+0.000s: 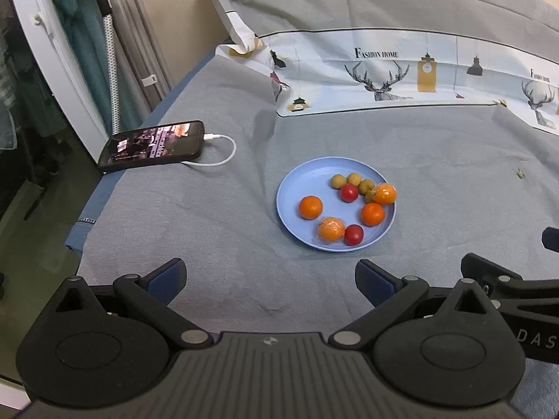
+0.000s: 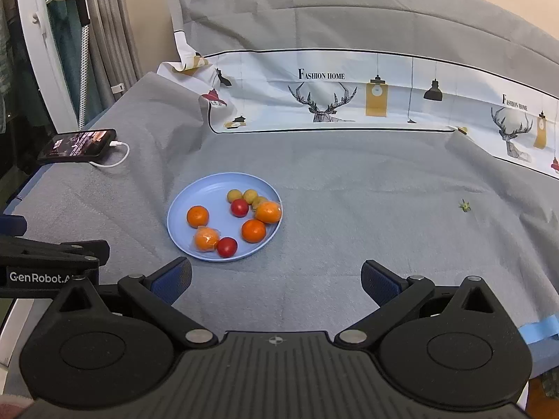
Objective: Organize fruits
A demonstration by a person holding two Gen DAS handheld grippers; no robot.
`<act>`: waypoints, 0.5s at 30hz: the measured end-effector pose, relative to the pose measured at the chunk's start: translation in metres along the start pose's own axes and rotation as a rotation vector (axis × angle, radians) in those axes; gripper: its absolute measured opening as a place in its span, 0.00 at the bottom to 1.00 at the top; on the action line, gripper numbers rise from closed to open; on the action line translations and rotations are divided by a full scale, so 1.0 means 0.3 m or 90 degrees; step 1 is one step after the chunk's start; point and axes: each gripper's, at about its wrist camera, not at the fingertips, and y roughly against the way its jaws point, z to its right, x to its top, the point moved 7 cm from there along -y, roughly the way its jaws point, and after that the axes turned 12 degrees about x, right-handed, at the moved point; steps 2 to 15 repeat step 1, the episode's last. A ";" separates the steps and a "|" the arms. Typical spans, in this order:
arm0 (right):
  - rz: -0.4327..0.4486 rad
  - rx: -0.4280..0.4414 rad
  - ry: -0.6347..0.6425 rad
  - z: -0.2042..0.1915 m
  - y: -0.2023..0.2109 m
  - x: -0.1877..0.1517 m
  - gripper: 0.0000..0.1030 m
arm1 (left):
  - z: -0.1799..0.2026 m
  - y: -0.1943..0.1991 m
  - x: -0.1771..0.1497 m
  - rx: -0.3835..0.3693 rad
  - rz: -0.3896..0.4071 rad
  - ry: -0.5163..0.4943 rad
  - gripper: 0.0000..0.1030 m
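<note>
A blue plate [image 1: 300, 181] [image 2: 199, 192] lies on the grey bed sheet. It holds several fruits: bare oranges [image 1: 310, 207] [image 2: 197, 216], plastic-wrapped oranges [image 1: 330, 229] [image 2: 206, 238], red cherry tomatoes [image 1: 353, 234] [image 2: 227, 247] and small yellow-brown longans [image 1: 354, 178] [image 2: 234, 195]. My left gripper [image 1: 270, 281] is open and empty, just in front of the plate. My right gripper [image 2: 276, 282] is open and empty, in front of the plate and to its right.
A black phone [image 1: 152, 145] [image 2: 77, 146] on a white charging cable [image 1: 223, 152] lies at the bed's left edge. A printed pillow [image 1: 401, 76] [image 2: 349, 97] lies behind the plate. A small green stem [image 2: 464, 206] lies on the sheet to the right.
</note>
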 end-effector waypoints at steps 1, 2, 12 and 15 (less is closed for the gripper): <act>0.000 0.000 0.001 -0.001 0.000 0.001 0.99 | -0.002 0.001 0.001 -0.001 0.000 0.002 1.00; 0.000 0.000 0.001 -0.001 0.000 0.001 0.99 | -0.002 0.001 0.001 -0.001 0.000 0.002 1.00; 0.000 0.000 0.001 -0.001 0.000 0.001 0.99 | -0.002 0.001 0.001 -0.001 0.000 0.002 1.00; 0.000 0.000 0.001 -0.001 0.000 0.001 0.99 | -0.002 0.001 0.001 -0.001 0.000 0.002 1.00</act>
